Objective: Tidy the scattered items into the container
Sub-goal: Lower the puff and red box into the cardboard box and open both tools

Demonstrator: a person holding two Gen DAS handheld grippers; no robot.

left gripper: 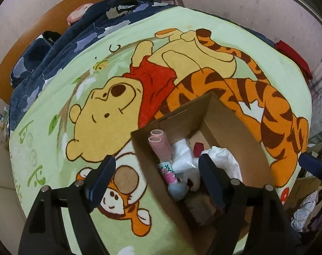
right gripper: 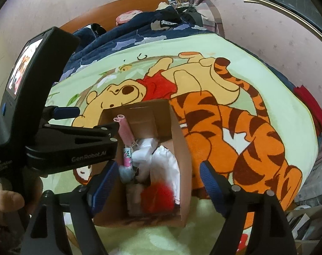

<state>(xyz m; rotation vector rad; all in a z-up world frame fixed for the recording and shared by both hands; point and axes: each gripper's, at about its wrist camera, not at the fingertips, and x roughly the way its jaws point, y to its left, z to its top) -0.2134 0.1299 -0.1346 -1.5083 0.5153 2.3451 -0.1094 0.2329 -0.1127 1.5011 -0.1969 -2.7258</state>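
Note:
An open cardboard box (left gripper: 231, 123) stands on a green cartoon blanket (left gripper: 44, 140). Inside it lie pink hair rollers (left gripper: 161, 146), a floral tube (left gripper: 169, 172), white plastic bags (left gripper: 222, 157) and a small red item (left gripper: 198, 148). My left gripper (left gripper: 156, 178) is open, one finger outside the box's left wall and the other over its contents. In the right wrist view the same box (right gripper: 182, 159) also holds a red fluffy item (right gripper: 158, 195). My right gripper (right gripper: 157, 182) is open, straddling the box from above, with nothing between its fingers.
A navy patterned quilt (left gripper: 44, 68) and dark clothes are piled at the bed's far end by an orange headboard (right gripper: 122, 6). A red cloth (right gripper: 309, 104) hangs at the right edge. A hand (right gripper: 3, 197) holds the left gripper's housing (right gripper: 44, 85). Clutter lies on the floor (left gripper: 309, 208) at right.

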